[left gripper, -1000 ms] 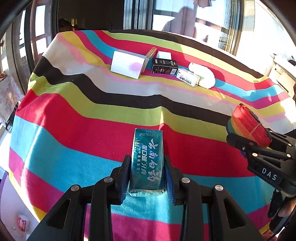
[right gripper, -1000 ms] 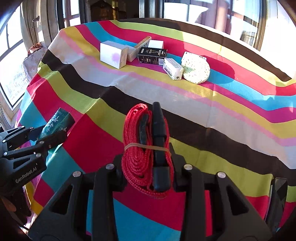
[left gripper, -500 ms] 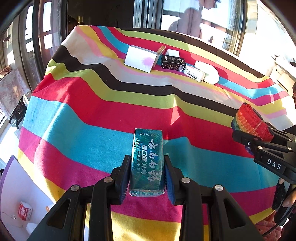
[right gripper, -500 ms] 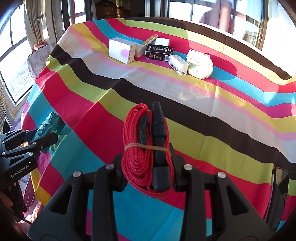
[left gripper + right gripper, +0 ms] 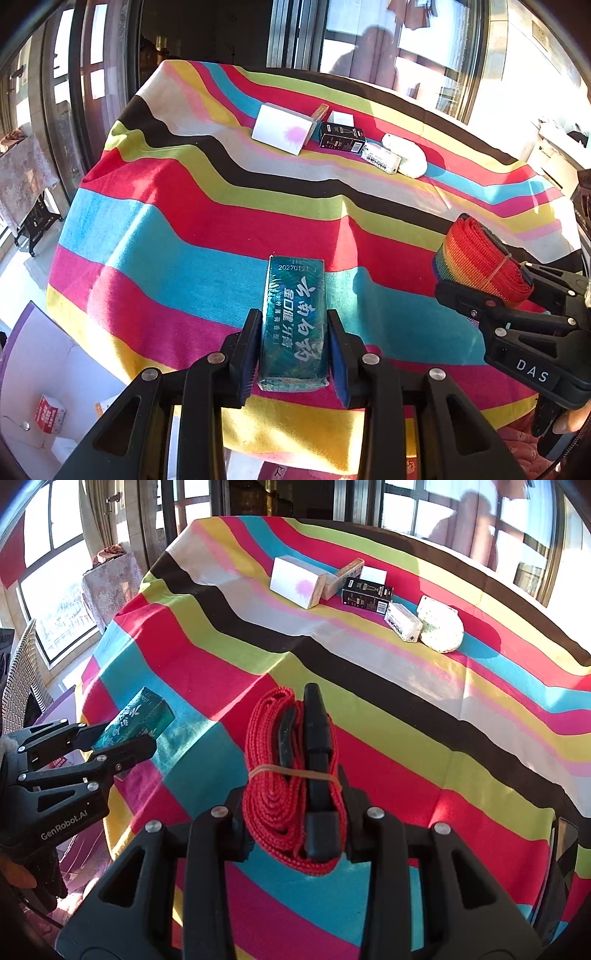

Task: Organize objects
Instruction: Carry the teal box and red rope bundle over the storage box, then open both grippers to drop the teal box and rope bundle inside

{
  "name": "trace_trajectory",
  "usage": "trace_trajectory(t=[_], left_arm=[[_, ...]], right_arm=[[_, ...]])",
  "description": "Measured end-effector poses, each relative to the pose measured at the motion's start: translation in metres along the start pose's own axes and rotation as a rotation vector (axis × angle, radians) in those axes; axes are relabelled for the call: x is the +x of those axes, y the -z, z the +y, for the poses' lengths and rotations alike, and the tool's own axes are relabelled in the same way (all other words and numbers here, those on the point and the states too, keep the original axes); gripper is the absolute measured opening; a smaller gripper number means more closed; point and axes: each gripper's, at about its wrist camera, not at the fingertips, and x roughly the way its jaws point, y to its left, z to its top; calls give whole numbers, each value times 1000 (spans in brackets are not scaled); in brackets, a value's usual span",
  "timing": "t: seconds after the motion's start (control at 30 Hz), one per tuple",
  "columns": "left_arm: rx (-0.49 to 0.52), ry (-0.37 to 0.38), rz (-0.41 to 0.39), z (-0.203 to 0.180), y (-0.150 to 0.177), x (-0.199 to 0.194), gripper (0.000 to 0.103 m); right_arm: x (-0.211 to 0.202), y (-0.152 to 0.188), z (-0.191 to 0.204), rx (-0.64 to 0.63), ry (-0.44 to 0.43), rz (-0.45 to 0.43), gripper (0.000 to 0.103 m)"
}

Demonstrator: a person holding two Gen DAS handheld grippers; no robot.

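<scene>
My left gripper (image 5: pixel 293 347) is clenched on a teal toothpaste box (image 5: pixel 294 321), a long glossy carton with pale printed characters, its flat sides pressed between my ribbed blue pads (image 5: pixel 246 354) and its far end sticking out above the near edge of the table. My right gripper (image 5: pixel 293 812) is clamped on a bundled red strap (image 5: pixel 273 775), a coarse woven webbing folded into a thick loop, bound by a thin tan rubber band and carrying a smooth black plastic buckle (image 5: pixel 317 746) along one side; from the left wrist view the same webbing shows rainbow bands along its edge. Both loads hang in the air over the striped tablecloth (image 5: pixel 192 221), a soft draped fabric in broad wavy bands of red, cyan, magenta, yellow-green, black and white. Far across the cloth sits a tight cluster: a white rectangular box (image 5: pixel 297 581) with a pink smudge on its face, a slim tan box (image 5: pixel 341 578) leaning just behind it, a matte black carton (image 5: pixel 365 594) with small print, a small white box (image 5: pixel 402 622) and a rounded, speckled white pouch (image 5: pixel 441 627) touching it. The two grippers sit side by side, apart from each other.
</scene>
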Motion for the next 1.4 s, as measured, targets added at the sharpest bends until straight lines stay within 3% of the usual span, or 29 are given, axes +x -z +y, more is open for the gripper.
trace_trajectory(t=[0.3, 0.9, 1.1, 1.4], left_arm=[[-80, -33, 17, 44, 35, -24, 35], [-258, -126, 19, 124, 66, -56, 35], [-300, -217, 10, 156, 75, -69, 35], [-390, -361, 15, 210, 86, -85, 36]], right_arm=[[-4, 3, 43, -99, -49, 15, 39], [-12, -1, 155, -400, -213, 3, 39], [-11, 6, 186, -483, -287, 34, 39], [-15, 15, 265, -677, -420, 36, 39]])
